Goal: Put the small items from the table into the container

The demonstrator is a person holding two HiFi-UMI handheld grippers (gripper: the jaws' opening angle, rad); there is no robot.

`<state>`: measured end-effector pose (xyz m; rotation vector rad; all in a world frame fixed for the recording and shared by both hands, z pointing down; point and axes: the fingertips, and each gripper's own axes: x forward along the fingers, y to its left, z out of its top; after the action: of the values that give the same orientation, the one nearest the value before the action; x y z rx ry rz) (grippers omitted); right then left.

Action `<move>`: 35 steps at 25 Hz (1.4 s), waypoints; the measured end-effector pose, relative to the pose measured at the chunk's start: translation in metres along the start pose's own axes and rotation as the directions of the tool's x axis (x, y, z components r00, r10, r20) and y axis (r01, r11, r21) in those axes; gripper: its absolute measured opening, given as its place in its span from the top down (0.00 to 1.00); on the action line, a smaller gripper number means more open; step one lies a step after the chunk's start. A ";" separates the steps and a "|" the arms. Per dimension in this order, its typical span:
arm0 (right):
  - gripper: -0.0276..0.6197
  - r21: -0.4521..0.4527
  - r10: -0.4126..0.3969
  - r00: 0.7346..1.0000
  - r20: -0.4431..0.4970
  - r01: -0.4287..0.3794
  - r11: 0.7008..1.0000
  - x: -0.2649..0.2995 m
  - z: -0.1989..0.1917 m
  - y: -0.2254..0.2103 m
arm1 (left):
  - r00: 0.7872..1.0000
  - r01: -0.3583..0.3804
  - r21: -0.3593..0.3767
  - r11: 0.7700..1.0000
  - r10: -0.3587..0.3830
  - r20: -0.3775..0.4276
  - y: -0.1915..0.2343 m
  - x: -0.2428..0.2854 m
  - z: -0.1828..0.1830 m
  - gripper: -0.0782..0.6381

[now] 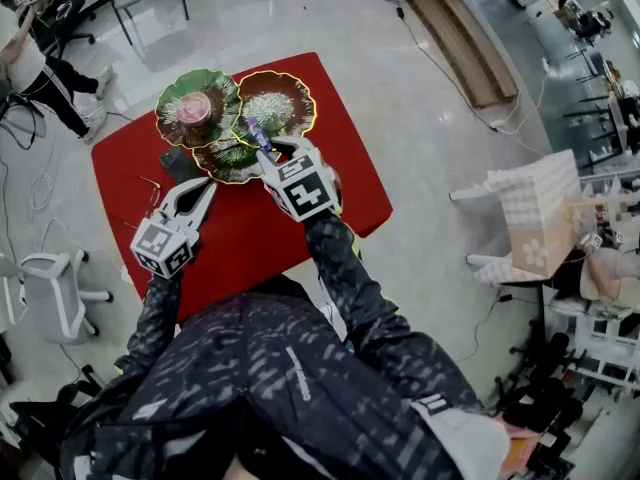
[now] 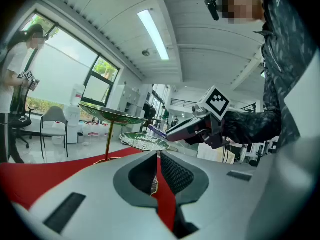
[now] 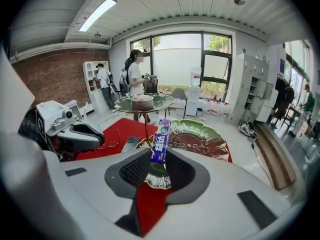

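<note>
The right gripper is the one that matters. Its jaws are clamped on a purple foil stick pack of gum, gripped by its lower end. The pack's long axis runs on from the jaws, so most of it sticks out past the tips towards the upper middle of the right gripper view.

The container is a three-tiered stand of green, gold-rimmed leaf-shaped dishes on the red tabletop. In the head view the pack hangs over the seam between the lowest dish and the brown-centred dish to its upper right. In the right gripper view the lowest dish's gold rim shows straight through the gap beneath the pack, so it is likely the nearest place to let go. The wider dish lies off to the right.

The left gripper sits lower left in the head view, well back from the stand. Its jaws are drawn together at the tips with nothing between them. It is nearer to the wire-framed spectacles and the flat black device on the cloth.
</note>
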<state>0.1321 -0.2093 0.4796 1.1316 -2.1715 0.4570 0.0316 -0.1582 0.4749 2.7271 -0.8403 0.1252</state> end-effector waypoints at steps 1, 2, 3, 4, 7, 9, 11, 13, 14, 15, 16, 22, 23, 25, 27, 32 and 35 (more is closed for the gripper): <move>0.81 -0.005 -0.005 1.000 -0.006 0.005 1.000 0.003 0.001 -0.004 | 1.000 0.002 -0.001 1.000 -0.002 -0.003 0.000 0.001 -0.001 0.86; 0.81 -0.009 -0.008 1.000 -0.012 0.008 1.000 0.006 0.001 -0.007 | 1.000 0.003 -0.001 1.000 -0.003 -0.008 0.001 0.001 -0.002 0.86; 0.81 -0.011 -0.010 1.000 -0.017 0.009 1.000 0.010 0.002 -0.011 | 1.000 0.005 -0.002 1.000 -0.005 -0.013 0.001 0.002 -0.003 0.86; 0.81 -0.013 -0.011 1.000 -0.021 0.010 1.000 0.013 0.003 -0.014 | 1.000 0.005 -0.004 1.000 -0.006 -0.017 0.002 0.002 -0.004 0.86; 0.81 -0.027 -0.018 0.999 -0.038 0.016 0.999 0.024 0.007 -0.023 | 1.000 0.006 -0.010 1.000 -0.006 -0.019 0.006 0.004 -0.005 0.86; 0.81 -0.039 -0.023 0.999 -0.047 0.021 0.999 0.031 0.010 -0.029 | 1.000 0.005 -0.011 1.000 -0.006 -0.016 0.007 0.006 -0.004 0.86; 0.81 -0.045 -0.022 0.998 -0.057 0.019 0.999 0.036 0.011 -0.034 | 1.000 0.005 -0.013 1.000 -0.005 -0.017 0.008 0.007 -0.004 0.86; 0.81 -0.056 -0.025 0.997 -0.069 0.021 0.998 0.041 0.012 -0.037 | 1.000 0.006 -0.011 1.000 -0.006 -0.021 0.007 0.008 -0.005 0.86; 0.81 -0.064 -0.028 0.997 -0.072 0.023 0.998 0.043 0.012 -0.038 | 1.000 0.006 -0.009 1.000 -0.007 -0.022 0.007 0.008 -0.005 0.86; 0.81 -0.072 -0.030 0.997 -0.074 0.025 0.997 0.044 0.012 -0.039 | 1.000 0.007 -0.007 1.000 -0.007 -0.022 0.006 0.007 -0.005 0.86; 0.81 -0.075 -0.030 0.997 -0.076 0.024 0.997 0.046 0.013 -0.039 | 1.000 0.006 -0.005 1.000 -0.006 -0.022 0.006 0.007 -0.006 0.86; 0.81 -0.069 -0.026 0.995 -0.091 0.020 0.997 0.052 0.010 -0.042 | 1.000 0.002 -0.005 1.000 -0.003 -0.017 0.005 0.004 -0.005 0.86; 0.81 -0.070 -0.028 0.995 -0.092 0.021 0.997 0.054 0.010 -0.043 | 1.000 0.001 -0.007 1.000 -0.001 -0.016 0.006 0.003 -0.006 0.86; 0.81 -0.072 -0.032 0.995 -0.092 0.025 0.997 0.056 0.010 -0.044 | 1.000 -0.003 -0.012 1.000 0.003 -0.014 0.007 0.000 -0.006 0.86; 0.81 -0.071 -0.031 0.996 -0.088 0.024 0.997 0.058 0.010 -0.043 | 1.000 -0.009 -0.014 1.000 0.009 -0.012 0.007 -0.003 -0.008 0.86; 0.81 -0.114 -0.062 0.994 -0.085 0.052 0.992 0.063 0.009 -0.043 | 1.000 -0.014 -0.017 1.000 0.014 -0.005 0.006 -0.008 -0.008 0.86; 0.78 -0.148 -0.105 0.991 -0.078 0.093 0.985 0.062 0.010 -0.046 | 1.000 -0.010 -0.015 1.000 0.010 0.004 0.005 -0.009 -0.007 0.86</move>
<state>0.1396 -0.2786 0.5145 1.1140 -2.0293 0.2937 0.0215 -0.1550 0.4813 2.7104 -0.8533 0.1151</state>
